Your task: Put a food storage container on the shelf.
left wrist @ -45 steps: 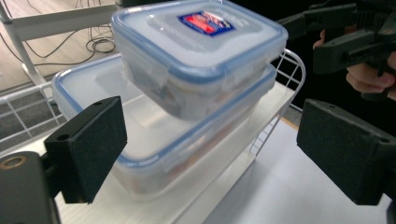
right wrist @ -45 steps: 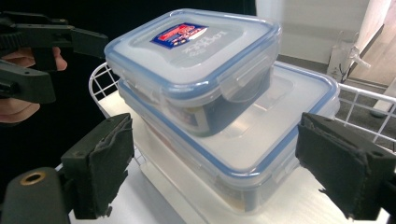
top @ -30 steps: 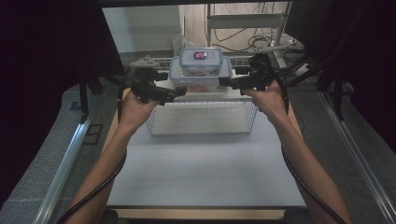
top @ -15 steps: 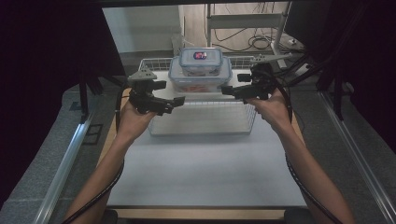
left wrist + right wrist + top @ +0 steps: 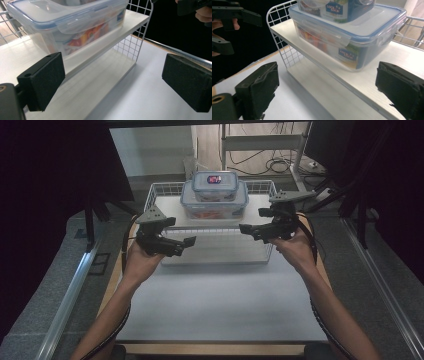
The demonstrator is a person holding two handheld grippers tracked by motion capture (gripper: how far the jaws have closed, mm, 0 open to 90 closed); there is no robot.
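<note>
A large clear lidded container (image 5: 215, 206) stands on the top shelf of a white wire rack (image 5: 220, 251), and a smaller lidded container (image 5: 215, 184) is stacked on it. My left gripper (image 5: 189, 245) hovers at the rack's front left, open and empty. In the left gripper view its pads (image 5: 42, 80) stand wide apart, with the large container (image 5: 75, 27) ahead. My right gripper (image 5: 246, 230) hovers at the rack's front right, also empty. Its jaws (image 5: 327, 90) have just been opening, and the large container (image 5: 347, 37) lies beyond them, untouched.
The rack stands at the far end of a white table top (image 5: 220, 305). Its lower shelf (image 5: 100, 75) is bare. Dark curtains hang at both sides. A metal rail (image 5: 75, 285) runs along the table's left, and cables lie on the floor behind the rack.
Both grippers have drawn away from the sides of the large container, toward the person and lower. The two containers have stayed on the top shelf.
</note>
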